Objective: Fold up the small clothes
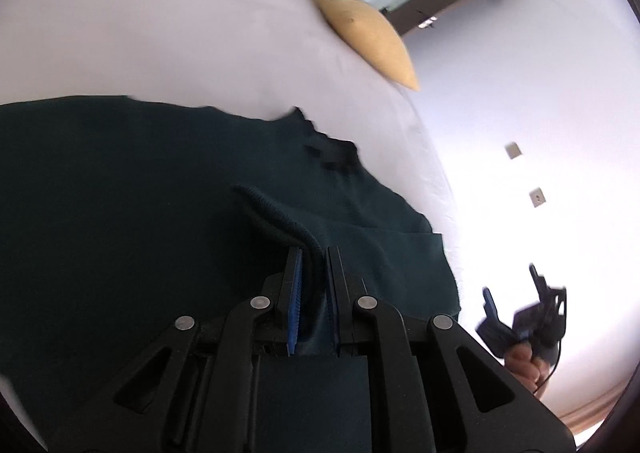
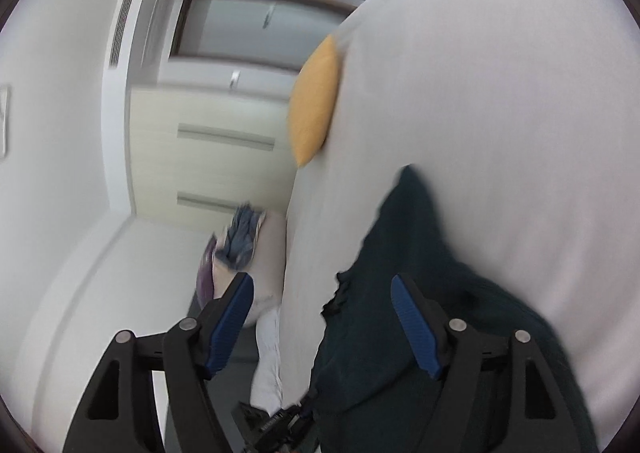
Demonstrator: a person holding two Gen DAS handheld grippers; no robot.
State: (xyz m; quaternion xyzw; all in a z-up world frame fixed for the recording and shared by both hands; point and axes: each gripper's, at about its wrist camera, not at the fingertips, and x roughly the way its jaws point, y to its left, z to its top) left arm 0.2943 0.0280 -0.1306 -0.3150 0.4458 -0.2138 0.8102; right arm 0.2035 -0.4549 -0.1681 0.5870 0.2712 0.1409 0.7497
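A dark teal garment point(image 1: 140, 193) lies spread on the white bed point(image 1: 160, 33). My left gripper point(image 1: 314, 253) is shut on a ribbed edge of the garment point(image 1: 280, 217), with the cloth pinched between its blue pads. My right gripper point(image 2: 324, 285) is open and empty, held above the edge of the bed where the dark garment point(image 2: 400, 313) ends. The right gripper also shows in the left wrist view point(image 1: 512, 285), open, off the bed's side with a hand on it.
A yellow pillow point(image 1: 364, 29) lies at the far end of the bed; it also shows in the right wrist view point(image 2: 314, 101). A pile of other clothes point(image 2: 240, 237) sits beside the bed. Cupboards point(image 2: 216, 141) and a white wall stand beyond.
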